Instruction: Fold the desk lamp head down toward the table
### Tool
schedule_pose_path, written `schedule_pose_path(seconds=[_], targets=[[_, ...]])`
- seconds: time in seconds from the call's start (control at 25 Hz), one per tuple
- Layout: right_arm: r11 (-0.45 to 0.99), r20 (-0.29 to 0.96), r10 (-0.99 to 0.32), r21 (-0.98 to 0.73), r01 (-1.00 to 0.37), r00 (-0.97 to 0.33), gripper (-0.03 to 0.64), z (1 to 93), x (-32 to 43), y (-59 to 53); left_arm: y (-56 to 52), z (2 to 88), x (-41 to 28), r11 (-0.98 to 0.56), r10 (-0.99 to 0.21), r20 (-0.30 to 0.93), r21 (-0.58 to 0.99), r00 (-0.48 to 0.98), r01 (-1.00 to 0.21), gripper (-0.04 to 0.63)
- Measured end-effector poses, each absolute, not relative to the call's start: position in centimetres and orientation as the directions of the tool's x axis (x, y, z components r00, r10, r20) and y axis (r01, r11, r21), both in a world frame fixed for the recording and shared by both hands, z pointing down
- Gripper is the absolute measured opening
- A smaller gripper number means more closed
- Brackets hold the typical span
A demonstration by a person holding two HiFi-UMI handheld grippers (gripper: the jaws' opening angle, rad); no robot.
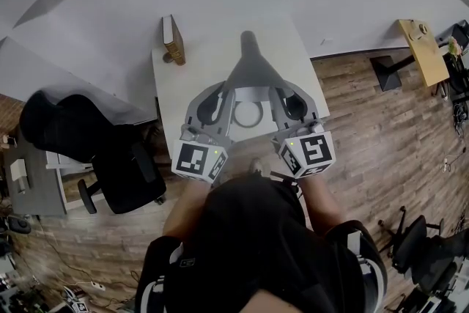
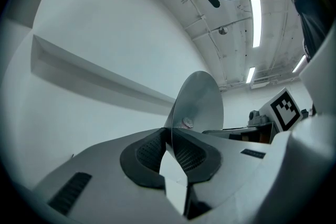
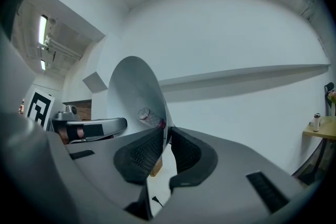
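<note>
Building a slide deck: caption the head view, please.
Left hand-held gripper and right hand-held gripper pinch the rim of the grey lamp head over a white table.

The lamp head is a smooth grey shade with a dull satin sheen, metal-looking. The left claw and right claw have matt grey plastic shells and black pads, finely dimpled and rubbery. The table is smooth matt white. The floor is brown wood planks.

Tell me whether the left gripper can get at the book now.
Probably not yet: the left gripper is shut on the rim of the lamp head. Once it lets go, the table toward the book looks free.
</note>
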State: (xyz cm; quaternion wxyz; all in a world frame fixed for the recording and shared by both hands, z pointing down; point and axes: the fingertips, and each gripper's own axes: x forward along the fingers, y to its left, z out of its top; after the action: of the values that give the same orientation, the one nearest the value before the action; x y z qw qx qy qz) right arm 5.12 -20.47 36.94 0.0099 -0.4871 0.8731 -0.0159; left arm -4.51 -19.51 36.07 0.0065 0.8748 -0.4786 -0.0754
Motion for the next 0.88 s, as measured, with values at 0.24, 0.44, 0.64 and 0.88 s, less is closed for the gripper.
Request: schedule_pose_path(seconds=[0.24, 0.44, 0.64, 0.88], targets=[[0.508, 0.014, -0.861, -0.022, -0.861, -0.509, 0.041, 38.0, 5.2, -20.0, -19.1, 37.1, -4.6, -0.539, -0.841, -0.11, 0.081, 0.53, -0.838, 0.048], [0.504, 0.025, -0.863, -0.011, -0.864, -0.504, 0.043, 38.6, 5.3, -19.8, -18.9, 37.9, -4.6, -0.54, -0.841, -0.099, 0.081, 0.532, -0.838, 0.046], [0.501, 0.06, -0.863, -0.012, -0.865, -0.501, 0.038, 40.1, 5.5, -19.7, -18.8, 39.7, -4.6, -0.542, -0.84, -0.067, 0.103, 0.538, -0.834, 0.04], [0.507, 0.089, -0.857, -0.019, -0.862, -0.507, 0.029, 41.9, 5.6, -19.8, -18.8, 41.7, -4.5, -0.545, -0.838, -0.046, 0.107, 0.543, -0.832, 0.038]])
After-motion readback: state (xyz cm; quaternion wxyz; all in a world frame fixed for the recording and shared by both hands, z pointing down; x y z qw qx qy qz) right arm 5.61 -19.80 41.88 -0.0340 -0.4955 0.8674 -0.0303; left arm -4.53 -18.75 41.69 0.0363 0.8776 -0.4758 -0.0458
